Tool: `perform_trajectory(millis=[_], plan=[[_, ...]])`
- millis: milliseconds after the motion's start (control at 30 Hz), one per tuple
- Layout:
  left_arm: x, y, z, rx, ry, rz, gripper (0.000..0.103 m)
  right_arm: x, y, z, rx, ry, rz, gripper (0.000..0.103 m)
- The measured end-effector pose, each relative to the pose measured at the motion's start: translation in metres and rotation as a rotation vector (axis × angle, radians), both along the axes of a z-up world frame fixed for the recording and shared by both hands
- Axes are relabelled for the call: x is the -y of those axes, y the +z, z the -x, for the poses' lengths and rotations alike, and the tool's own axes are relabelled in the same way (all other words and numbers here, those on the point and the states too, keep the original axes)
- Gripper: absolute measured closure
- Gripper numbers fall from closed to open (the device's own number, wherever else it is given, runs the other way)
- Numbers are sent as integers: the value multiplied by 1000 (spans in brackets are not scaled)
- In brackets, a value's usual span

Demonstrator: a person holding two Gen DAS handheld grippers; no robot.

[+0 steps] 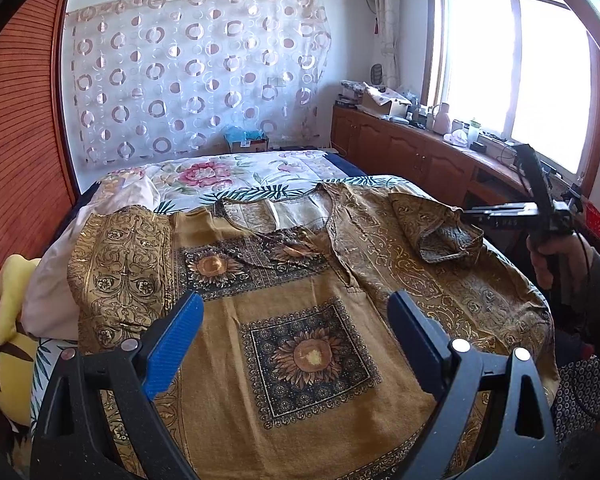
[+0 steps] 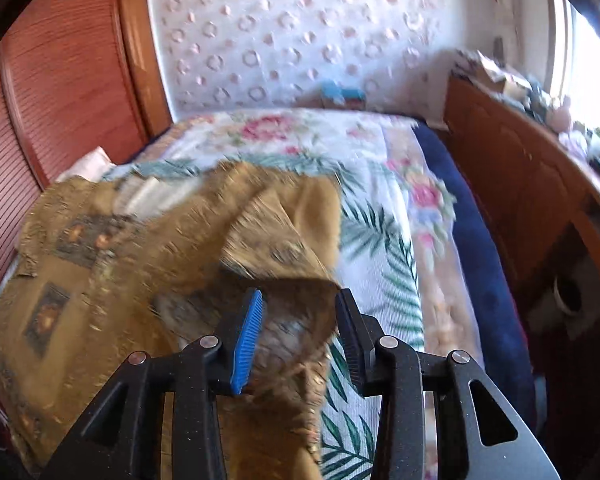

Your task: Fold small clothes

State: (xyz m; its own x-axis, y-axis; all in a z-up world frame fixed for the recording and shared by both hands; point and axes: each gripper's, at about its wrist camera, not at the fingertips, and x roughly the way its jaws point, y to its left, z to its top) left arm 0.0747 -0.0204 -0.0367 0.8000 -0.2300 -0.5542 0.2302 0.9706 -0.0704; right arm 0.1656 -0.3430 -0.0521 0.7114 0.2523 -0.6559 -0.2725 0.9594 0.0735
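Shirt (image 1: 300, 320) lies spread front-up on the bed (image 1: 236, 172), collar toward twelve o'clock, likely flattened for folding. Its sleeve (image 1: 440, 232) at two o'clock is turned in over the body. Right gripper (image 2: 298, 340) has its jaws parted, sleeve cloth loose between them, apparently letting go. Left gripper (image 1: 296, 340) hovers wide open above the chest, holding nothing. Fabric is mustard brown with gold scrollwork and dark sunflower squares.
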Motion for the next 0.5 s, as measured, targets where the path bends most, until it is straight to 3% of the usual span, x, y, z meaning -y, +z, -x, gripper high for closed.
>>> perform_trajectory(millis=[67, 167, 333, 500], plan=[[0, 0, 0, -2, 4, -1, 9, -3, -7, -6, -27, 8, -17, 64], [0, 0, 0, -3, 6, -2, 9, -15, -9, -10, -26, 58, -37, 93], [-1, -1, 0, -7, 9, 0, 9, -31, -3, -4, 26, 144, -20, 98], [-3, -1, 2, -9, 10, 4, 9, -31, 5, 2, 97, 104, 44, 97]])
